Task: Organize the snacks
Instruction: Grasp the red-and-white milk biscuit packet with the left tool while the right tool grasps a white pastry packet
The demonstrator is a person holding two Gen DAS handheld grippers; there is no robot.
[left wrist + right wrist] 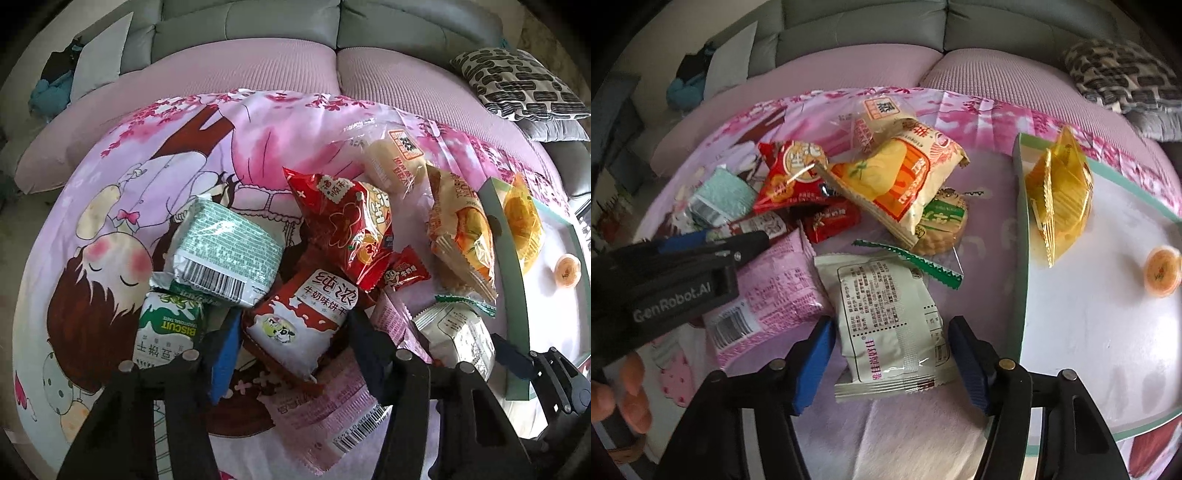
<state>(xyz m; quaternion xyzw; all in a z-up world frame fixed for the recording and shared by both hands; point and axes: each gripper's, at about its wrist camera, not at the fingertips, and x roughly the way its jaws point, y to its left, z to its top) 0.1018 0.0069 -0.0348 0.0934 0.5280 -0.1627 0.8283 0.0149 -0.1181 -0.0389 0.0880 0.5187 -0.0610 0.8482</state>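
Lengthwise, the white packet [892, 328] lies between the right gripper's [892, 365] wide-spread, empty fingers.

The right hand-held gripper [892, 363] is sitting open astride a white snack packet [886, 328], while an orange jelly cup [1162, 272] is lying in the white tray [1021, 236].

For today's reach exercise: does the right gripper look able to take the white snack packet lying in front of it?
Probably yes. The right gripper is open with the white packet already between its fingers, nothing lying on top.
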